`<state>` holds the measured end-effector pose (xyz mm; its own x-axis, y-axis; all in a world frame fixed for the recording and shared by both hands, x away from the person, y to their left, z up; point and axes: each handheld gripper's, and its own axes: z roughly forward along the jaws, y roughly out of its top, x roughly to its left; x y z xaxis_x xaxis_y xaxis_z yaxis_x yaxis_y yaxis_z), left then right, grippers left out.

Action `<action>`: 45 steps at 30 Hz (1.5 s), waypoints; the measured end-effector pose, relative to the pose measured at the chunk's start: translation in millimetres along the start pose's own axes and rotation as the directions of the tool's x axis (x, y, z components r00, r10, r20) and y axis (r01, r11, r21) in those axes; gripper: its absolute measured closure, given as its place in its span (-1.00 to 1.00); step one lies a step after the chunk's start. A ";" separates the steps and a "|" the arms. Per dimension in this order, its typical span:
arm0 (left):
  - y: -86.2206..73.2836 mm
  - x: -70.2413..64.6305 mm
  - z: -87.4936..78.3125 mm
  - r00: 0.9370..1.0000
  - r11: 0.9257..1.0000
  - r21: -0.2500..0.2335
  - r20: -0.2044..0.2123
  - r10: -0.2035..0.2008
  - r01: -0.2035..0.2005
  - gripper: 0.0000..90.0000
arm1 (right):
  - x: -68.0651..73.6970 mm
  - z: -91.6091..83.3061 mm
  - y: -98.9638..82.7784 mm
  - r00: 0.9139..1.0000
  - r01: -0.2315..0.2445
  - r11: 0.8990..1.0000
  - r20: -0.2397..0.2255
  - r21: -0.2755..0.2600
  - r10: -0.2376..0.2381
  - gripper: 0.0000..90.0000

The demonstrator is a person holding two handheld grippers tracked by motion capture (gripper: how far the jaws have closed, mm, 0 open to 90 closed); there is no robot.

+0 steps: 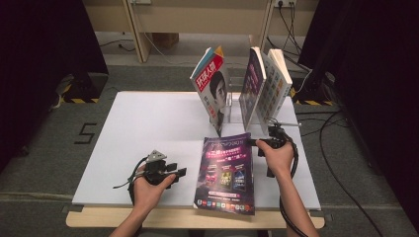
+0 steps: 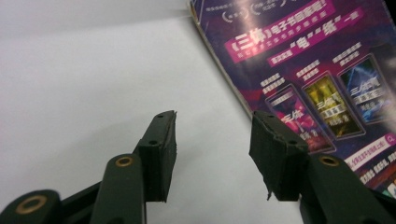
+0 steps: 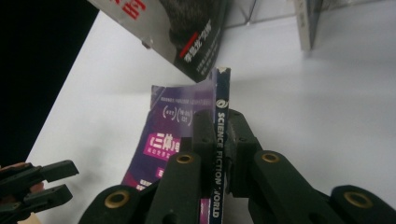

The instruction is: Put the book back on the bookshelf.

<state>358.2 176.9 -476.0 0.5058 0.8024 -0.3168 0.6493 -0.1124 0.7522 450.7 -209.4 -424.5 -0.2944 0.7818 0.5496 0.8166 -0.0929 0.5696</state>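
Note:
A purple magazine (image 1: 227,173) with a dark spine reading "Science Fiction World" (image 3: 219,93) sits at the front middle of the white tabletop (image 1: 148,128). My right gripper (image 1: 254,142) is shut on its spine near the far corner, and in the right gripper view the pads (image 3: 218,126) press both sides of that edge while the cover (image 3: 170,140) slopes down to the left. My left gripper (image 1: 180,173) stands open just left of the magazine, low over the table. Nothing lies between its jaws (image 2: 215,135), and the magazine cover (image 2: 317,70) lies beside the right one.
At the back of the table, a red and teal magazine (image 1: 211,89) leans in a clear stand (image 1: 234,106). A purple book (image 1: 251,89) and a pale one (image 1: 274,86) lean to its right. A wooden edge (image 1: 99,218) runs along the front, and cables (image 1: 336,163) lie on the floor at right.

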 end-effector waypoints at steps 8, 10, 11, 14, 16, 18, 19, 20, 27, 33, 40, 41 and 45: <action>-1.0 2.1 -4.3 1.000 1.000 -0.004 -0.013 0.005 -0.005 0.12 | 7.8 -21.1 5.2 0.998 0.052 0.997 0.038 -0.054 -0.050 0.88; -1.0 2.6 -4.5 1.000 1.000 -0.005 -0.015 0.009 -0.009 0.12 | 10.4 -23.9 6.0 0.997 0.068 0.996 0.050 -0.063 -0.065 0.88; -1.1 3.2 -4.3 1.000 1.000 -0.006 -0.014 0.011 -0.011 0.12 | 11.3 -24.5 6.0 0.995 0.081 0.994 0.056 -0.068 -0.077 0.88; -1.6 3.2 -4.6 1.000 1.000 -0.006 -0.014 0.007 -0.007 0.12 | 15.2 -26.4 7.0 0.994 0.092 0.994 0.068 -0.065 -0.088 0.88; -2.0 3.4 -5.1 1.000 1.000 -0.006 -0.016 0.007 -0.007 0.12 | 17.6 -28.5 7.4 0.993 0.099 0.993 0.072 -0.059 -0.095 0.88; -2.1 3.6 -4.9 1.000 1.000 -0.004 -0.013 0.007 -0.007 0.12 | 18.2 -30.3 7.8 0.993 0.103 0.993 0.064 -0.054 -0.099 0.88; -1.9 3.7 -4.9 1.000 1.000 -0.004 -0.014 0.009 -0.009 0.12 | 18.4 -31.3 7.9 0.993 0.102 0.993 0.063 -0.054 -0.098 0.88; -1.6 3.5 -4.9 1.000 1.000 -0.005 -0.016 0.010 -0.010 0.12 | 19.1 -33.1 8.0 0.994 0.099 0.994 0.058 -0.054 -0.096 0.88; -1.1 3.5 -4.8 1.000 1.000 -0.004 -0.012 0.015 -0.015 0.12 | 28.4 -47.1 10.0 0.991 0.124 0.987 0.058 -0.106 -0.119 0.88; -1.0 3.9 -5.1 1.000 1.000 -0.006 -0.018 0.016 -0.016 0.12 | 35.0 -62.1 13.5 0.987 0.151 0.975 0.088 -0.164 -0.137 0.88; -1.7 6.5 -10.4 0.999 1.000 -0.018 -0.029 0.024 -0.024 0.09 | 47.8 -73.7 17.6 0.980 0.192 0.953 0.101 -0.234 -0.173 0.88; -2.0 7.0 -11.7 0.999 0.999 -0.021 -0.037 0.026 -0.027 0.08 | 50.4 -75.3 18.6 0.979 0.194 0.950 0.103 -0.245 -0.173 0.88; -3.4 11.0 -16.4 0.996 0.998 -0.031 -0.071 0.046 -0.048 0.02 | 58.9 -83.0 23.8 0.976 0.213 0.928 0.110 -0.304 -0.188 0.88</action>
<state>352.2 195.7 -472.6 0.4937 0.8358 -0.2401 0.6065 -0.1331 0.7839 411.7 -216.7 -327.8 -0.3862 0.8485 0.3618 0.5442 -0.1071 0.8321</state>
